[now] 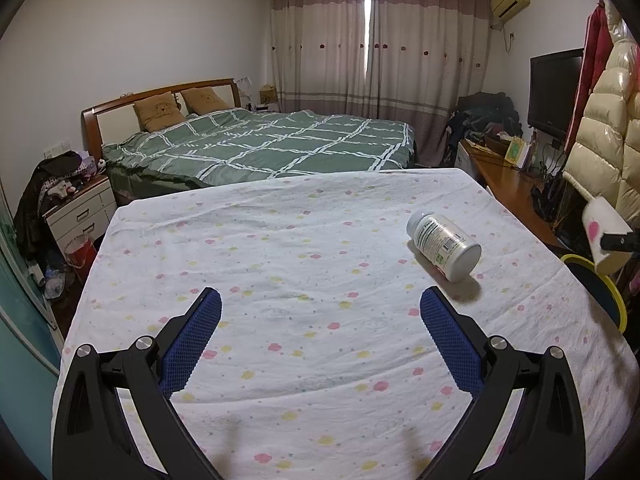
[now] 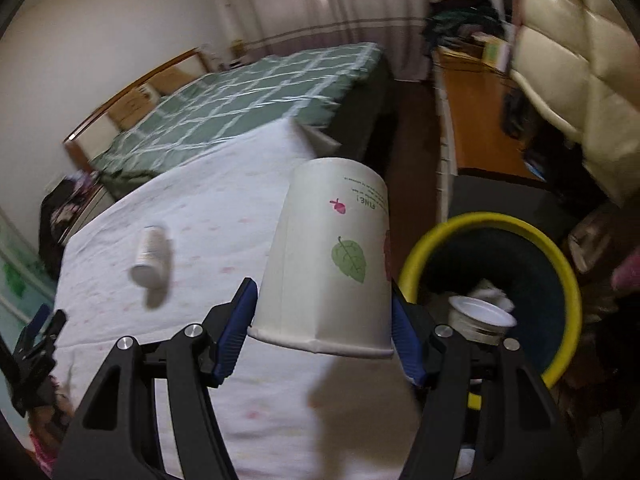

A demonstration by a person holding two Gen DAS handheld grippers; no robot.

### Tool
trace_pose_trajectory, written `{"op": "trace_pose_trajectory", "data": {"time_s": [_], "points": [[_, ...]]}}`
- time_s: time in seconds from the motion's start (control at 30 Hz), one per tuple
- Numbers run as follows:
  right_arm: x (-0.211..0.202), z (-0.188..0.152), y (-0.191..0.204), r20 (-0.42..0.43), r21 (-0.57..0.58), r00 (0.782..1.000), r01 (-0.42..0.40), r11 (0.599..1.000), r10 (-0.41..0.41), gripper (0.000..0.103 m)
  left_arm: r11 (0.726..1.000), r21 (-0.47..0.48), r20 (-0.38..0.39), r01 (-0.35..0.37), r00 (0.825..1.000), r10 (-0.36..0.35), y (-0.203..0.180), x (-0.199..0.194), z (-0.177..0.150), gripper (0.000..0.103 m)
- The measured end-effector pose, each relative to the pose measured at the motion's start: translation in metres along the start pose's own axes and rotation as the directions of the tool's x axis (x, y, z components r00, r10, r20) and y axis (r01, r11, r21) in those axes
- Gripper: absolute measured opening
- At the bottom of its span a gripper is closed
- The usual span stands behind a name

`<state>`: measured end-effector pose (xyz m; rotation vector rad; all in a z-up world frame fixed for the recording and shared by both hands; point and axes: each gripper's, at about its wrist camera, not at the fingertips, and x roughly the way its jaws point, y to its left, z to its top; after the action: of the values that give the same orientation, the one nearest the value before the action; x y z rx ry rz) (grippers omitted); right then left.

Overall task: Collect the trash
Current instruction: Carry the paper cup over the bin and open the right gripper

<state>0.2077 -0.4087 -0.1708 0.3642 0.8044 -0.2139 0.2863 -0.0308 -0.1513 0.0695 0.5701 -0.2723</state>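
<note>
We hold the right tongs clamped on a paper cup, their blue pads pressing its two sides just above the rolled rim. The cup is upside down in that grip, rim toward the camera, base pointing away, with a green leaf and a small pink print on its wall. It hangs over the edge of the surface, just left of the bin. The bin has a yellow rim and a dark inside, and a white tub and some crumpled white scrap already lie in it. The right wrist view is blurred.

Our left tongs are spread wide over the surface, which wears a white cloth with small flowers, and nothing sits between them. A white bottle lies on its side on the cloth, beyond and right of the left tongs, apart from them. From the left wrist view the cup shows at the far right, past the bottle, above the bin's rim. A green checked bed stands beyond the surface.
</note>
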Motion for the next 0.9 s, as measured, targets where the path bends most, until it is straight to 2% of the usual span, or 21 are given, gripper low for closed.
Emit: {"op": "trace_pose_trajectory", "data": {"time_s": [0.23, 0.47, 0.63, 0.7, 0.77, 0.9], "points": [[0.014, -0.004, -0.072, -0.023, 0.106, 0.993, 0.116, 0.988, -0.115, 0.061, 1.0, -0.016, -0.013, 0.006, 1.0, -0.006, 0.003, 0.004, -0.001, 0.098], [0.032, -0.014, -0.112, -0.059, 0.152, 0.976, 0.215, 0.965, -0.208, 0.062, 1.0, -0.016, -0.024, 0.013, 1.0, -0.013, 0.004, 0.006, -0.002, 0.098], [0.043, -0.017, -0.124, -0.081, 0.158, 0.965, 0.258, 0.953, -0.248, 0.068, 1.0, -0.019, -0.031, 0.021, 0.999, -0.021, 0.005, 0.007, -0.002, 0.098], [0.044, -0.017, -0.127, -0.081, 0.155, 0.954, 0.297, 0.942, -0.287, 0.074, 1.0, -0.019, -0.033, 0.023, 0.999, -0.023, 0.004, 0.007, -0.002, 0.098], [0.042, -0.017, -0.128, -0.069, 0.161, 0.949, 0.315, 0.935, -0.308, 0.077, 1.0, -0.019, -0.033, 0.024, 0.999, -0.024, 0.004, 0.007, -0.002, 0.098], [0.038, -0.018, -0.127, -0.063, 0.16, 0.953, 0.302, 0.94, -0.296, 0.077, 1.0, -0.019, -0.033, 0.023, 0.999, -0.024, 0.004, 0.007, -0.002, 0.098]]}}
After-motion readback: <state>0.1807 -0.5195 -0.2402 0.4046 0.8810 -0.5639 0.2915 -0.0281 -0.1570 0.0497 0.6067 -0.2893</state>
